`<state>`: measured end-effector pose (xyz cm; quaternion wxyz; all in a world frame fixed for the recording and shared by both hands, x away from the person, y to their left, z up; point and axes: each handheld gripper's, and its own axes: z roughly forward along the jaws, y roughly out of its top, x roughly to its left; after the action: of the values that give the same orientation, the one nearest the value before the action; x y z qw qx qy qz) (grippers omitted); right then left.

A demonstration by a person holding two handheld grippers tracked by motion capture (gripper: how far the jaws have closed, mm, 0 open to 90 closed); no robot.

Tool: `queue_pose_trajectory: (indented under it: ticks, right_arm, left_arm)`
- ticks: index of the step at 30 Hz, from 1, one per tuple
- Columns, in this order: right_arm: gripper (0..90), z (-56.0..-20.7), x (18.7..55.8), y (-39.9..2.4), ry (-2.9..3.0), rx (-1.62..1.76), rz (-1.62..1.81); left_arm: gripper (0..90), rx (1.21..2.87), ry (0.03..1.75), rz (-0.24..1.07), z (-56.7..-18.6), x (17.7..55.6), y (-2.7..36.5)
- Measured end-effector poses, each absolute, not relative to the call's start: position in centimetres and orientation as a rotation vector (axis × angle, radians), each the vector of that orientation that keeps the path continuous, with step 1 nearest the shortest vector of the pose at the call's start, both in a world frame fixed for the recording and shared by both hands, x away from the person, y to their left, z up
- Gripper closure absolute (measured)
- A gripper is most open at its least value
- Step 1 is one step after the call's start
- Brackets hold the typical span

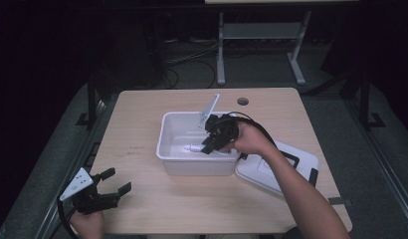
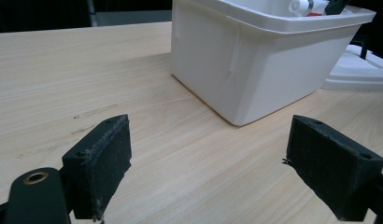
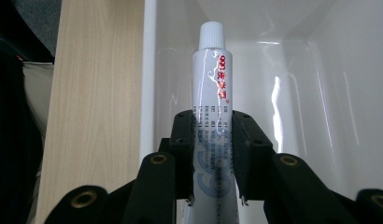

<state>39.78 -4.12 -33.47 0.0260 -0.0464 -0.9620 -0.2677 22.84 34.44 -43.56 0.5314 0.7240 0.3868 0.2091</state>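
Note:
A white tube point(image 3: 212, 88) with a ribbed white cap and red lettering is clamped between the pads of my right gripper point(image 3: 213, 154), which is shut on it inside the white plastic bin point(image 3: 320, 93). From above, the right gripper point(image 1: 214, 137) reaches over the bin point(image 1: 167, 149) and the tube point(image 1: 194, 148) points left, low in the bin. My left gripper point(image 1: 112, 181) rests near the table's front left corner, open and holding nothing. Its black pads point(image 2: 98, 163) stand wide apart over bare wood, facing the bin point(image 2: 255, 70).
The bin's white lid point(image 1: 291, 167) with black latches lies on the table just right of the bin. A clear flat piece point(image 1: 209, 110) leans up from the bin's far side. A round cable hole point(image 1: 243, 101) sits near the table's back edge.

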Motion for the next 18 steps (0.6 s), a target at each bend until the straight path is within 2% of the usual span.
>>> queue_pose_trajectory:
  ticks: [18]
  right_arm:
    - [71.3, -35.6, 40.7, -4.1, -2.947, -0.202, -0.802]
  left_arm:
    - [13.2, 1.729, 0.923, 0.499, -43.6, 22.9, 34.5]
